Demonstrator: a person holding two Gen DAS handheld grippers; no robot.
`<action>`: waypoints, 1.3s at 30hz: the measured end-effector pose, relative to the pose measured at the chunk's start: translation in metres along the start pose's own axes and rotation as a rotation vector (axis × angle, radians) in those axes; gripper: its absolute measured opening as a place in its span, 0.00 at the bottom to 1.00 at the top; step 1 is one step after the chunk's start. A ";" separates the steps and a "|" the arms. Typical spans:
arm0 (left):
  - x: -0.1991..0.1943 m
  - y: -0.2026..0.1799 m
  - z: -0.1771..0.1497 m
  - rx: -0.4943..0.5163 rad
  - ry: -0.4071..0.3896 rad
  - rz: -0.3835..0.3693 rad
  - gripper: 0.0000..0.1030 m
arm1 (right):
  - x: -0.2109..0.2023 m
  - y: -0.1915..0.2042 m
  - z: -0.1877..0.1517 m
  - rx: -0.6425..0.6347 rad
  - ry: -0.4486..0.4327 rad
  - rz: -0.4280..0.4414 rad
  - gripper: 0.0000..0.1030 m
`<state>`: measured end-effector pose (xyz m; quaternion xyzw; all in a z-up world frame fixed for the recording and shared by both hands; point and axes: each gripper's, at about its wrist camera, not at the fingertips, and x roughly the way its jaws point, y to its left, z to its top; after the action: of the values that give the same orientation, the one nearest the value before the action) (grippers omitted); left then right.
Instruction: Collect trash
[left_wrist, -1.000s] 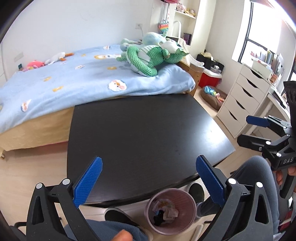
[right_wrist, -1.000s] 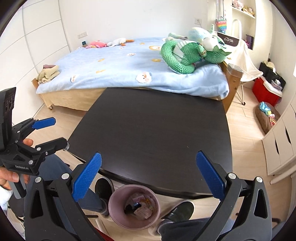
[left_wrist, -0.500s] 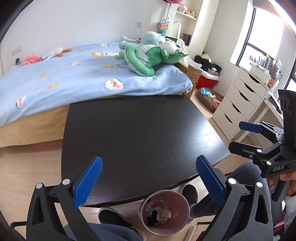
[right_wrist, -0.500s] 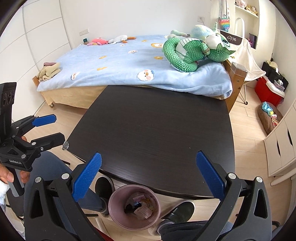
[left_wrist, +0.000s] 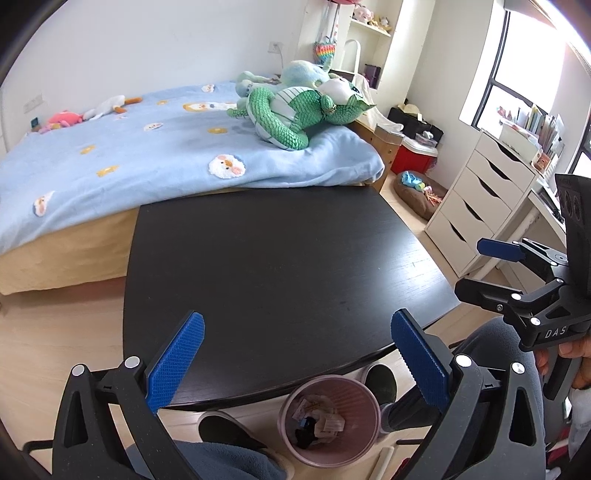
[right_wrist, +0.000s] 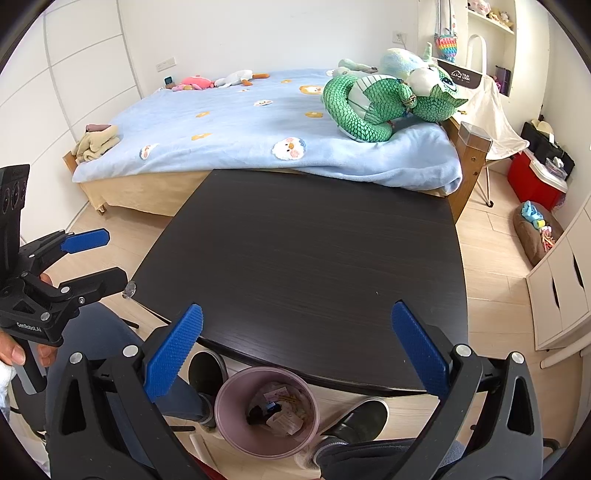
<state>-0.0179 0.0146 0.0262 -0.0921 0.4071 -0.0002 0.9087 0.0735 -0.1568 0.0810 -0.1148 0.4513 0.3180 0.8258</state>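
**Both grabbers wide open above the table**

We are holding our left gripper (left_wrist: 297, 354) with its blue fingers spread wide, gripping nothing. Our right gripper (right_wrist: 297, 352) is spread wide too, and touching nothing. Both are hanging over the near edge of the black table (left_wrist: 280, 258). The pink trash bin (left_wrist: 330, 419) is sitting on the floor below, near us, with crumpled trash (left_wrist: 321, 417) inside.
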 end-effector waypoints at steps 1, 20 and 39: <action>0.000 0.000 0.000 0.000 0.001 0.000 0.94 | 0.000 0.000 0.000 0.000 0.000 0.000 0.97; 0.006 -0.002 -0.001 -0.007 0.016 0.000 0.94 | 0.002 -0.003 -0.005 0.003 0.004 0.001 0.97; 0.007 -0.002 -0.001 -0.008 0.016 -0.007 0.94 | 0.002 -0.004 -0.006 0.002 0.005 0.001 0.97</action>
<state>-0.0139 0.0119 0.0203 -0.0971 0.4143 -0.0025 0.9050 0.0726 -0.1614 0.0753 -0.1143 0.4537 0.3178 0.8247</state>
